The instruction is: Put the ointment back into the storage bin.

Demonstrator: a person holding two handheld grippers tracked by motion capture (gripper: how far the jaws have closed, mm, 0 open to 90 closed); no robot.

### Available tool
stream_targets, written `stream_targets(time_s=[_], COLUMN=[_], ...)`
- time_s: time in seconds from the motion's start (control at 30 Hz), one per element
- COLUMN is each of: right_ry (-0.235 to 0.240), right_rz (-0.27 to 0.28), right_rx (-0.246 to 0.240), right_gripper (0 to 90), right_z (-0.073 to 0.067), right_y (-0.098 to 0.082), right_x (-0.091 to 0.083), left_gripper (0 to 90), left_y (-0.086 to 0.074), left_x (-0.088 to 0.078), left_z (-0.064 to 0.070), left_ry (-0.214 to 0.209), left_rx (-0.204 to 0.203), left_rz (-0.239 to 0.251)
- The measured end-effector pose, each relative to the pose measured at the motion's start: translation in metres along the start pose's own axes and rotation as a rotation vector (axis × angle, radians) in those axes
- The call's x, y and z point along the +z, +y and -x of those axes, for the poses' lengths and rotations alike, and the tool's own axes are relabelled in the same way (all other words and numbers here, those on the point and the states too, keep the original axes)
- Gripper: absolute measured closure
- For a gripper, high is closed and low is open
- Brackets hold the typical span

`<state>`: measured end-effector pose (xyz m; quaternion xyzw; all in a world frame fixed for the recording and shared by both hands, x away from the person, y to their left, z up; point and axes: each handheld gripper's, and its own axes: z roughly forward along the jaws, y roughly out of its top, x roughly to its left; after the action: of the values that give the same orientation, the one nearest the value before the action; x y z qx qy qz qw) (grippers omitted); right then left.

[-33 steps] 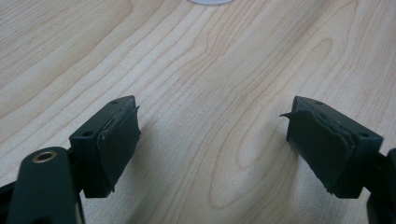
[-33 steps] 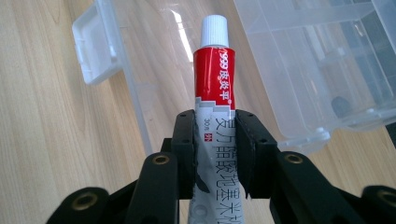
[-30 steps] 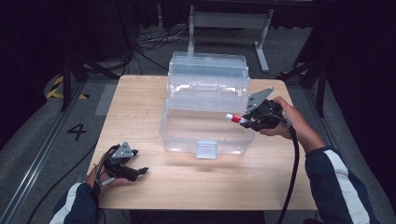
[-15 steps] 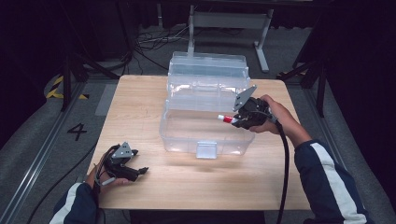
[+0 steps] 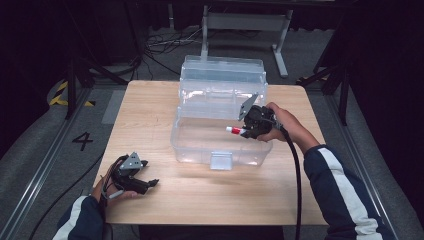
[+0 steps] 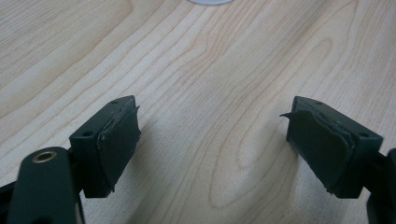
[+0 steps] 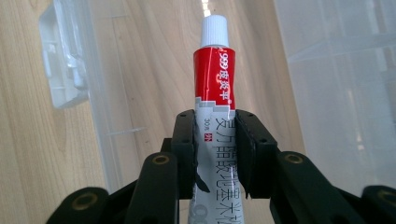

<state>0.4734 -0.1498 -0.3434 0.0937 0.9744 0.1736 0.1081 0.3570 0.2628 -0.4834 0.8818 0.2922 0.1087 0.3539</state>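
Observation:
A clear plastic storage box (image 5: 200,142) stands in the middle of the wooden table (image 5: 145,115), its lid raised at the back. My right gripper (image 5: 246,132) hovers over the box's right side, shut on a red and white tube (image 5: 234,130) whose white cap points left. The right gripper view looks along the tube (image 7: 214,70), pinched between the two jaws of my right gripper (image 7: 215,128), with the box's floor below it. My left gripper (image 5: 149,184) rests near the table's front left corner. Its jaws (image 6: 212,135) stand wide apart over bare wood, holding nothing.
The box's front latch (image 5: 221,161) faces the person. In the right gripper view the latch (image 7: 63,70) is at the left and a clear wall (image 7: 336,70) at the right. Black stands, cables and a grey frame (image 5: 245,22) lie beyond the table's far edge.
My right gripper has carried the tube leftward and lower, from the box's right edge to over its inside. The left gripper has stayed still.

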Motion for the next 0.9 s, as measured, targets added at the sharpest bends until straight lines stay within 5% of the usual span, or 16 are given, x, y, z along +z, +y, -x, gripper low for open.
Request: stream_targets(time_s=[0.43,0.9], right_ry=[0.033,0.068], right_rz=[-0.07,-0.137], right_rx=[-0.047,-0.038], right_gripper=[70.7,70.7], right_z=[0.005,0.009], right_y=[0.001,-0.001], right_x=[0.026,0.043], left_gripper=[17.4,17.4], left_y=[0.0,0.0], left_x=[0.0,0.0], left_z=[0.0,0.0], left_ry=[0.0,0.0], left_rx=[0.001,0.0], left_rz=[0.0,0.0])
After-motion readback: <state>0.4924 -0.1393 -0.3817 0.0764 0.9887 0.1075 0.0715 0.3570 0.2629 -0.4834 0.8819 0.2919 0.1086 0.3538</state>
